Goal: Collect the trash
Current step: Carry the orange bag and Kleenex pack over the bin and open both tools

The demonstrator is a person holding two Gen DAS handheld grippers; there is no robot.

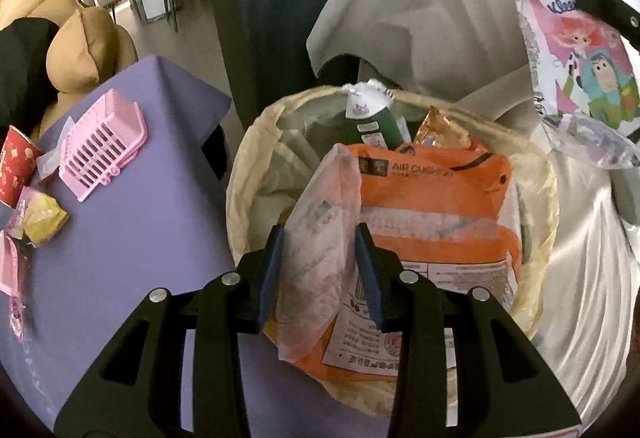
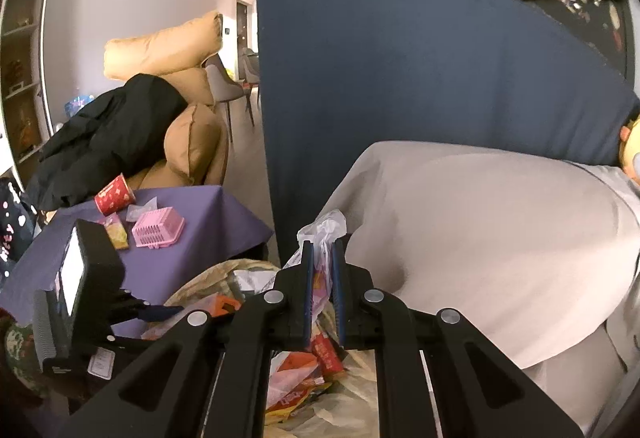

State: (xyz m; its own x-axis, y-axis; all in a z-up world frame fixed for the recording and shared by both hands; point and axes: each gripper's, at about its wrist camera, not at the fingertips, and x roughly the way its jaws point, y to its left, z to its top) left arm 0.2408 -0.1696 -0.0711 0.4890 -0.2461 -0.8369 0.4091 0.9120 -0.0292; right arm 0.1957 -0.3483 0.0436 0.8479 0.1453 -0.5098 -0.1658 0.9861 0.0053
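Note:
My left gripper (image 1: 319, 234) is shut on a translucent pinkish plastic wrapper (image 1: 320, 194), held just over a round trash bin with a yellowish liner (image 1: 248, 142). An orange air-cushion package (image 1: 432, 190), a green carton (image 1: 368, 118) and a gold snack wrapper (image 1: 438, 128) lie inside the bin. My right gripper (image 2: 322, 250) is shut on a crinkled tissue-pack wrapper (image 2: 324, 226), whose cartoon print (image 1: 580, 78) shows at the upper right of the left wrist view, above the bin's far rim. The left gripper's housing (image 2: 84, 278) hangs low at the left, over the bin liner (image 2: 208, 274).
A purple-covered table (image 1: 140, 238) left of the bin holds a pink basket (image 1: 102, 150), a red paper cup (image 1: 16, 166) and a yellow wrapper (image 1: 42, 218). Tan cushions (image 2: 192, 150) and a black garment (image 2: 112, 130) lie behind it. A blue panel (image 2: 400, 78) and a grey-draped seat (image 2: 480, 218) back the bin.

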